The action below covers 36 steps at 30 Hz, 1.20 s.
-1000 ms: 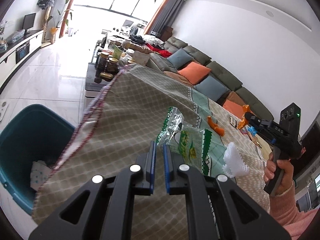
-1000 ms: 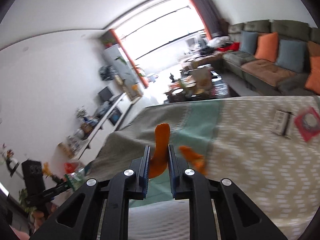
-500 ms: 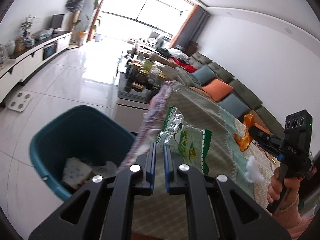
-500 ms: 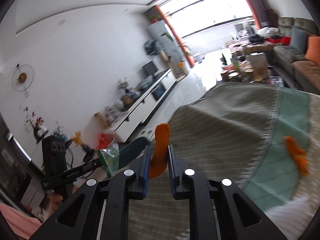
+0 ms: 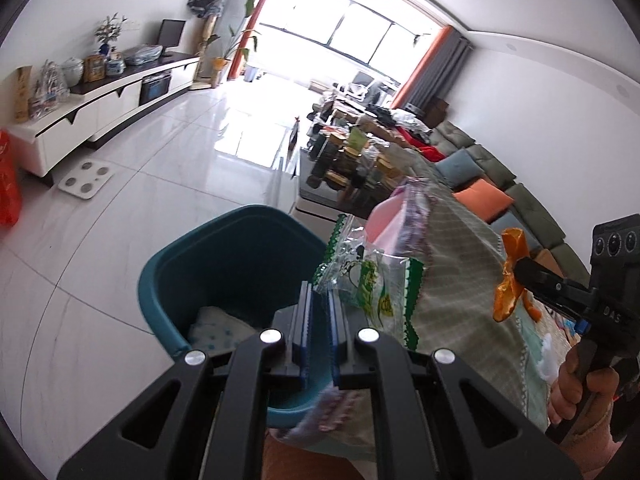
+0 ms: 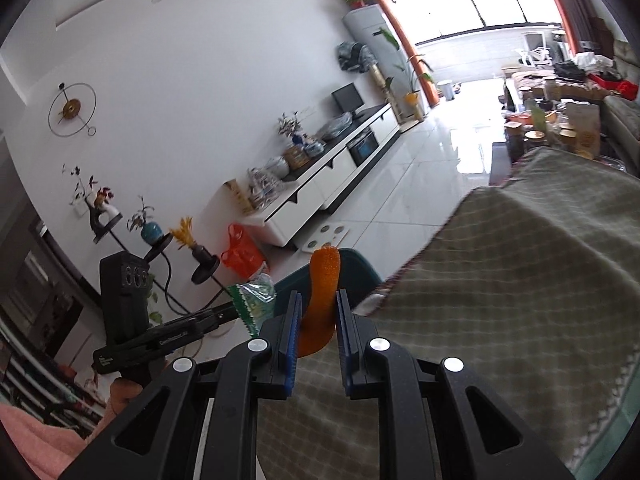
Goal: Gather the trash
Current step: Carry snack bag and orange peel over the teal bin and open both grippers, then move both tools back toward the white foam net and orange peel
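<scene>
Left gripper [image 5: 319, 300] nearly closed, pinching a clear plastic wrapper [image 5: 370, 280] with green zigzag edges. Wrapper sticking out to the right of the tips, just above the rim of a teal bin [image 5: 224, 264] on the shiny white floor. Some white paper [image 5: 216, 328] already down inside the bin. Right gripper [image 6: 317, 312] narrow too, squeezing a curled piece of orange peel [image 6: 324, 280] that pokes up between the blue pads. Peel in the air over the edge of the table, close to the bin. Table covered by a checked grey-green cloth [image 6: 520, 280] hanging down beside the bin. More orange peel [image 5: 532, 308] and a white crumpled bit [image 5: 546, 360] lying on the cloth behind the right gripper. A hand [image 5: 580, 384] in a pink sleeve wrapped around the right gripper's handle.
</scene>
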### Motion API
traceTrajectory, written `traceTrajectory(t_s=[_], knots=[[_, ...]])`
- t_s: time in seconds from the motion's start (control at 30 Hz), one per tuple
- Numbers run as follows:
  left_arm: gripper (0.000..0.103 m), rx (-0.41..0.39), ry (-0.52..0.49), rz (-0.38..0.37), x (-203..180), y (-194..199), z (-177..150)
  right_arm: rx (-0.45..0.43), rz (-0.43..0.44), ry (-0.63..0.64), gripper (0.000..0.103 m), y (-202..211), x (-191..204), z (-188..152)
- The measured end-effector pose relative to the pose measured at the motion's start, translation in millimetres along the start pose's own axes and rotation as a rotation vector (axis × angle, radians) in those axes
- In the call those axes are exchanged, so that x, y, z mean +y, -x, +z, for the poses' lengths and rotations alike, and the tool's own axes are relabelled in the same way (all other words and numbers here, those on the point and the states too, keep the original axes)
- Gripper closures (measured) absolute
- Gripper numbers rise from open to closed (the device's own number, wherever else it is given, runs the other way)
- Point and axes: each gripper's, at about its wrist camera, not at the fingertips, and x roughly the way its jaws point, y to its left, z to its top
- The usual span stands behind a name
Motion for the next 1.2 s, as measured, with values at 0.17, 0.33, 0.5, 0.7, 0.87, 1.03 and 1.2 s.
traceTrajectory(t_s=[0.17, 0.33, 0.5, 0.7, 0.87, 1.03, 1.2], knots=[[0.094, 0.014, 0.021, 0.038, 12.4, -5.0, -0.7, 0.041, 0.012, 0.008, 0.086, -26.4, 7.4, 3.5], [0.094, 0.031, 0.038, 0.066, 20.7, -12.7, -3.0, 0.082, 0.015, -0.003, 0.085, -51.8, 11.4, 3.4], [0.094, 0.052, 0.048, 0.091, 26.8, -22.1, -4.7, 0.132, 0.001, -0.008, 0.084, -78.5, 13.2, 3.2], [0.094, 0.082, 0.059, 0.098, 30.8, -37.4, -3.6, 0.184, -0.025, -0.017, 0.082, -97.9, 11.4, 3.6], [0.094, 0.118, 0.077, 0.101, 28.8, -52.8, -5.8, 0.217, -0.042, -0.032, 0.079, -108.5, 8.0, 1.0], [0.077, 0.148, 0.115, 0.076, 34.7, -65.5, -9.4, 0.215, -0.048, -0.042, 0.078, -107.8, 5.4, 0.3], [0.077, 0.149, 0.123, 0.058, 34.2, -67.0, -13.4, 0.188, -0.039, -0.045, 0.076, -93.8, 3.6, -0.3]])
